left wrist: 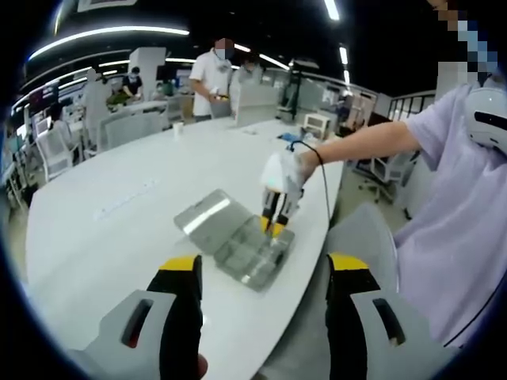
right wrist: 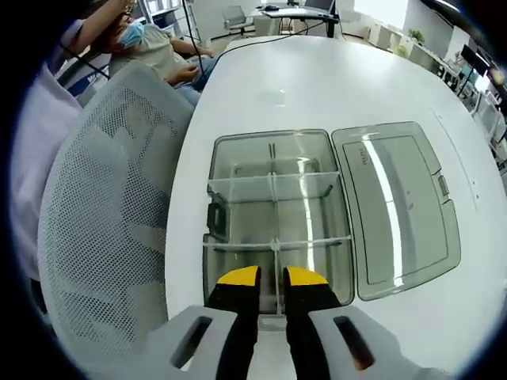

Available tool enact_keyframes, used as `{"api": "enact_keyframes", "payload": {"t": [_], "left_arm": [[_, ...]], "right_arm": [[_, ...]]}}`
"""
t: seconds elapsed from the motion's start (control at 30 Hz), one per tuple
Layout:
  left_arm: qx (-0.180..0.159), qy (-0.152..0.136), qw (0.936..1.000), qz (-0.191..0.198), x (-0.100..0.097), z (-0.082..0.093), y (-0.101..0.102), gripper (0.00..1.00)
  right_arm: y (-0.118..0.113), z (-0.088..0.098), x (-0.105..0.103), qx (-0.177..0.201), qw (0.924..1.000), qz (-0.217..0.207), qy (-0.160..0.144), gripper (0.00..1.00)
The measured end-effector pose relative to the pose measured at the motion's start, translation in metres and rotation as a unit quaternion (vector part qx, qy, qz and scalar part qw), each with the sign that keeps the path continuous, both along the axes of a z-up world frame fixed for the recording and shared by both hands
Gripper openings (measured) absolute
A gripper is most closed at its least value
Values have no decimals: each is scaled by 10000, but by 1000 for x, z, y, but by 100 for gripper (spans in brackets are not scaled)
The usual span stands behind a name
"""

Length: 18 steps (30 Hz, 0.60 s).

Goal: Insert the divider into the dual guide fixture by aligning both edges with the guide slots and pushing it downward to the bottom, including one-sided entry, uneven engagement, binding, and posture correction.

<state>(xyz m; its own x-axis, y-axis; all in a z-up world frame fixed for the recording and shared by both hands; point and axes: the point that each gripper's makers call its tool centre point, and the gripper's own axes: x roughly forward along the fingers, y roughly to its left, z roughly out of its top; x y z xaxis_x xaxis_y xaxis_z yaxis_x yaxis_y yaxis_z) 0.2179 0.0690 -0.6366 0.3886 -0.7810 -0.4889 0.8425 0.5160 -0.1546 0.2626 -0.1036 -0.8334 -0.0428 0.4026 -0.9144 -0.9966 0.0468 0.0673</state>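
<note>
A clear plastic compartment box lies on the white table with its lid folded open to the right. Two clear cross dividers span the box. A thin clear divider runs lengthwise along the middle, and its near end passes between the yellow tips of my right gripper, which is closed down to a narrow gap on it. In the left gripper view the same box sits near the table edge, with the right gripper reaching down into it. My left gripper hovers well short of the box, open wide and holding nothing.
A grey mesh chair stands against the table edge beside the box. The person holding the grippers is on the right. Other people stand beyond the far end of the long table, and one sits nearby.
</note>
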Motion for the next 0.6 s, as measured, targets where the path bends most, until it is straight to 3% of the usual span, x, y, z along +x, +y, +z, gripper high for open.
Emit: {"api": "enact_keyframes", "payload": {"t": [0.4, 0.6], "left_arm": [[-46, 4, 10000, 11, 2, -2, -2, 60], [-80, 8, 10000, 9, 1, -4, -1, 60]], "right_arm": [[-2, 35, 13, 560, 9973, -431, -180, 6], [4, 56, 16, 979, 9922, -680, -371, 7]]}}
